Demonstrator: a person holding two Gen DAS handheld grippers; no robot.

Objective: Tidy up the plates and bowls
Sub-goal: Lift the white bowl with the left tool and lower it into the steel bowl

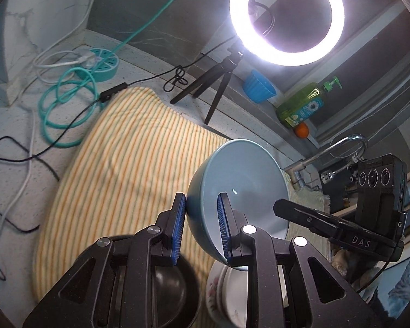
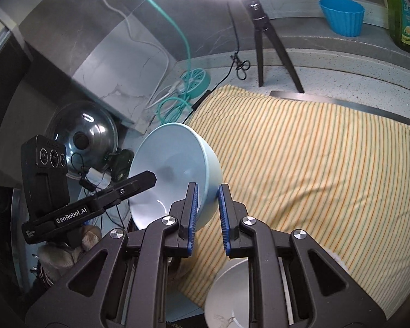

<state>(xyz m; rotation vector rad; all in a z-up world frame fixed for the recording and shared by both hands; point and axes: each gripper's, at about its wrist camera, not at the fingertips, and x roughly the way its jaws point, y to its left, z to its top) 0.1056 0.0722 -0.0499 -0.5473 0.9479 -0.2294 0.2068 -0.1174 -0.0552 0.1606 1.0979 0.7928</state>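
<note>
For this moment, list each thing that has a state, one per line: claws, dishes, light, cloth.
Left claw: shut on the blue bowl's rim.
Right claw: shut on the same bowl's opposite rim.
Blue bowl: empty, tilted, held above the cloth.
Black bowl: upright, below the left claw.
White plates: stacked.
Ring light: on.
Striped cloth: spread flat.

Glowing white ring light (image 1: 287,17) standing on small black tripod (image 1: 205,87) on speckled pale stone worktop (image 1: 11,142). Grey marble-veined wall tiles (image 1: 155,11) running behind. Yellow striped cloth (image 1: 128,158) lying across worktop.
</note>
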